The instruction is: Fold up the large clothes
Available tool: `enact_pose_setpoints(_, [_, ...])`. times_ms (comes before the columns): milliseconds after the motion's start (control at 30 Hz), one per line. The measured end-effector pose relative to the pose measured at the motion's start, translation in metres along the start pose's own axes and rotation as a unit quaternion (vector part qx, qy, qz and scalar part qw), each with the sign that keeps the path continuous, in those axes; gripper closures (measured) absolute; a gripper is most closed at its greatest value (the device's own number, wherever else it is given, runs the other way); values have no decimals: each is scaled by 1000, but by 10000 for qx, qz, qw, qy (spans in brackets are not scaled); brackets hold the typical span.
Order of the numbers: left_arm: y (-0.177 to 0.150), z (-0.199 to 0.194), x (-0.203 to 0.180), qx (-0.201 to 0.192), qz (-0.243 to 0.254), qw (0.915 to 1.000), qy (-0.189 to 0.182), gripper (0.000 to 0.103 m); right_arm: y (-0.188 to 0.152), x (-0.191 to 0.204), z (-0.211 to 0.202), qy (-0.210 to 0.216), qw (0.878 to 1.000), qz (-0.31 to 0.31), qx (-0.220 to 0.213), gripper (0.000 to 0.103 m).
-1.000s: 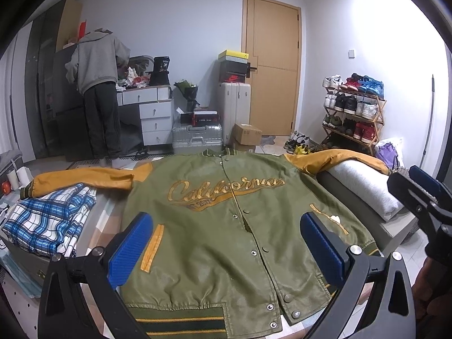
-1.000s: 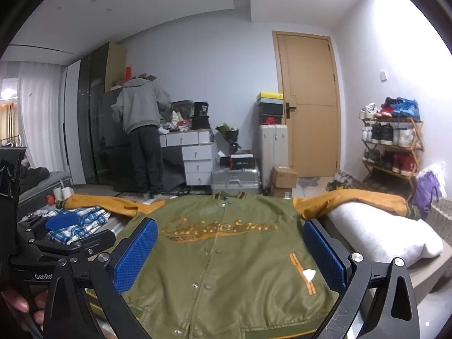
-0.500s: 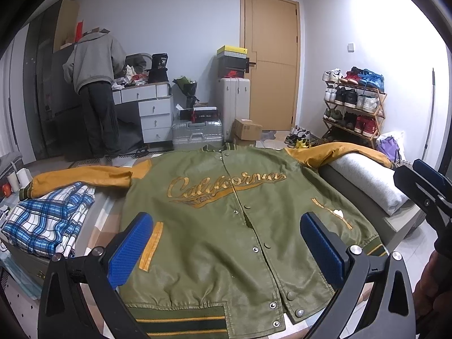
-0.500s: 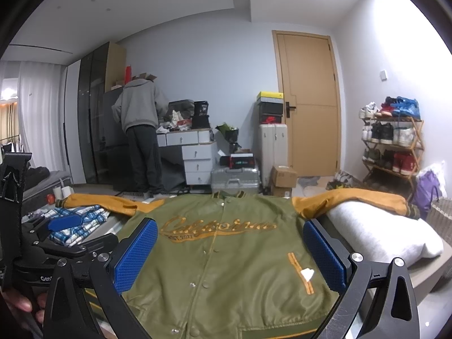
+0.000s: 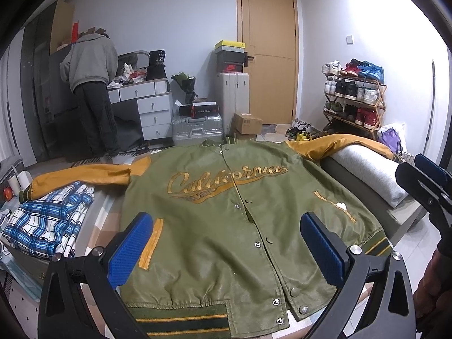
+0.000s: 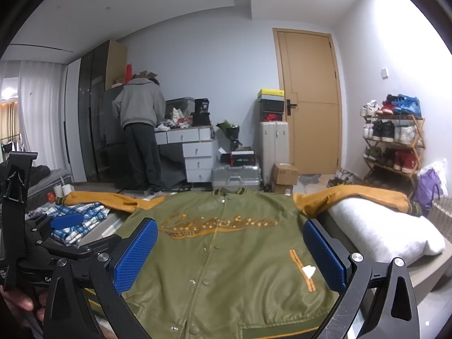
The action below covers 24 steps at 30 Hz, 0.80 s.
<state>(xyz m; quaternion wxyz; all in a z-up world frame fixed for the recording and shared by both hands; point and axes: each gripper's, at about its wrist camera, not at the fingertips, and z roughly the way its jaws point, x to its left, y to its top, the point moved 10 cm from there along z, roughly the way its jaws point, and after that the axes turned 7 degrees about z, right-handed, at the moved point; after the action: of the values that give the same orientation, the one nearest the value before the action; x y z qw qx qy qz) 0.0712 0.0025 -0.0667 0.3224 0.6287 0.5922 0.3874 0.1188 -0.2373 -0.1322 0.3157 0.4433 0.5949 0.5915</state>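
**Both tongs spread above the laid-out jacket**

The left tongs (image 5: 228, 250) hang with blue pads wide apart, pinching nothing, over the lower front of the green varsity jacket (image 5: 226, 212), which lies flat, snapped shut, both mustard sleeves stretched outward. The right tongs (image 6: 230, 254) are likewise spread and empty over the same jacket (image 6: 226, 254). Left of the left tongs lies a folded blue plaid shirt (image 5: 45, 223); right of both, a grey pillow (image 6: 381, 226) under one sleeve. Beyond, a shoe rack (image 5: 353, 96) holds rows of sneakers, and shoeboxes (image 5: 230, 56) sit stacked on a white suitcase (image 5: 233, 99).
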Motion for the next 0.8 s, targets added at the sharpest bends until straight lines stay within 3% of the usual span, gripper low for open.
enact_pose_setpoints(467, [-7,27,-5,239,96,9997,-58,1,-11,-32,29,-111,9990,292,321,0])
enact_pose_setpoints(667, [-16,56,0,512,37,9987,-58,1,1,-95,57,-332,9961,641,504,0])
enact_pose_setpoints(800, [-22,71,4,660,24,9978,-27,1,18,-173,81,-731,9879,1140,749,0])
